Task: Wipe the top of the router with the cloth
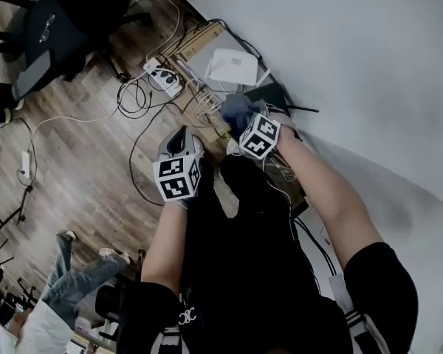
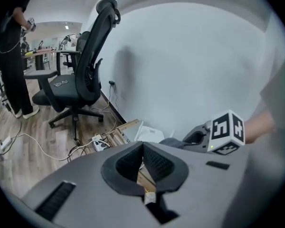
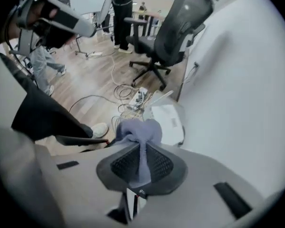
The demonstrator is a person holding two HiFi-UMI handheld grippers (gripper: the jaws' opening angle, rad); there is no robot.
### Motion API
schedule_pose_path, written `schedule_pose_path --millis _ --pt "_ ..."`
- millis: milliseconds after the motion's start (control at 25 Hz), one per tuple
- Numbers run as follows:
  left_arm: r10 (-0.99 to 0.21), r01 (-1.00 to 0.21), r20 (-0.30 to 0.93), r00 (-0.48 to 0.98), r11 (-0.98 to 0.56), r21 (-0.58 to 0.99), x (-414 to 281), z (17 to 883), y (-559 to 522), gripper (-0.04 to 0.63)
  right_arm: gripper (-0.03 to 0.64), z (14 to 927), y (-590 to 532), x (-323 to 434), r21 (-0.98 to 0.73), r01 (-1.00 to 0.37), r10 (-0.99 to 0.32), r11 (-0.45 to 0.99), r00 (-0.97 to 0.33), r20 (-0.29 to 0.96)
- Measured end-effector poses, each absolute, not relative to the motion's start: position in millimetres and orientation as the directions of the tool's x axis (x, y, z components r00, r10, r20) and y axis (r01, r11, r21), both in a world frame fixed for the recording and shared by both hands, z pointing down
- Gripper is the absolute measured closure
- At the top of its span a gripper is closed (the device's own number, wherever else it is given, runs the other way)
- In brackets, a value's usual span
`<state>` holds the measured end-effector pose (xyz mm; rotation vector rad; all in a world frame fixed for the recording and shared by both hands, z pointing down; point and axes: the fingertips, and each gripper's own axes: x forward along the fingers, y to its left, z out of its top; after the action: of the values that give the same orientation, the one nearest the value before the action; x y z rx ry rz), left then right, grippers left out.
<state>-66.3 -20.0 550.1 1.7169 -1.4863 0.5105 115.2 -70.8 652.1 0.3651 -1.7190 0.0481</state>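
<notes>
Wood floor against a white wall, cables (image 1: 144,98) tangled everywhere, and there's the white router (image 1: 232,66) sitting low by the wall on a wooden frame (image 1: 199,39). The right gripper (image 3: 141,160) has its jaws clamped on the blue-grey cloth (image 3: 138,131) — a bunch of it puffs out past the tips, a ready pad for wiping, poised near the router's top but not touching it. The left gripper (image 2: 143,161) hangs beside it, jaws pressed together on nothing — kept out of the way, I'd say.

Office, swivel chair (image 2: 83,72), floor cables (image 1: 135,93)
</notes>
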Motion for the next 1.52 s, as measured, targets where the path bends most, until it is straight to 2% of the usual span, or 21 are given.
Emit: schedule_pose_path --millis 240,360,480,680,800,880,1040,1200,1520 --pt "-0.691 -0.944 0.677 0.254 -0.026 0.328 -51 424 -33 0.592 0.595 473 -81 116 0.207 -0.525 -0.424 0.826 -0.336 0.841" --pt "-0.714 -0.949 0.643 0.277 -0.099 0.299 -40 360 -39 0.592 0.595 377 -88 111 0.123 -0.674 -0.535 0.728 -0.447 0.717" --pt "-0.743 -0.953 0.606 0.283 -0.150 0.262 -37 302 -55 0.592 0.595 290 -108 105 0.008 -0.764 -0.640 0.645 -0.534 0.553" --pt "-0.817 -0.961 0.509 0.271 -0.204 0.185 -34 203 -74 0.592 0.595 151 -117 108 0.033 -0.815 -0.797 0.579 -0.557 0.234" --pt "-0.877 -0.970 0.414 0.242 -0.226 0.089 -28 143 -88 0.592 0.595 83 -114 116 0.059 -0.833 -0.835 0.550 -0.548 0.041" --pt "-0.905 -0.968 0.346 0.249 -0.240 0.068 -18 104 -96 0.592 0.595 54 -115 126 0.048 -0.846 -0.845 0.532 -0.534 -0.039" --pt "-0.935 -0.969 0.261 0.242 -0.247 0.013 -5 56 -101 0.592 0.595 36 -116 142 -0.002 -0.870 -0.868 0.493 -0.492 -0.064" --pt "-0.937 -0.977 0.278 0.210 -0.215 0.014 -5 61 -99 0.592 0.595 46 -116 148 -0.035 -0.874 -0.875 0.484 -0.484 -0.016" --pt "-0.929 -0.979 0.309 0.202 -0.191 0.066 -3 84 -108 0.592 0.595 69 -129 156 -0.043 -0.868 -0.868 0.495 -0.496 0.005"
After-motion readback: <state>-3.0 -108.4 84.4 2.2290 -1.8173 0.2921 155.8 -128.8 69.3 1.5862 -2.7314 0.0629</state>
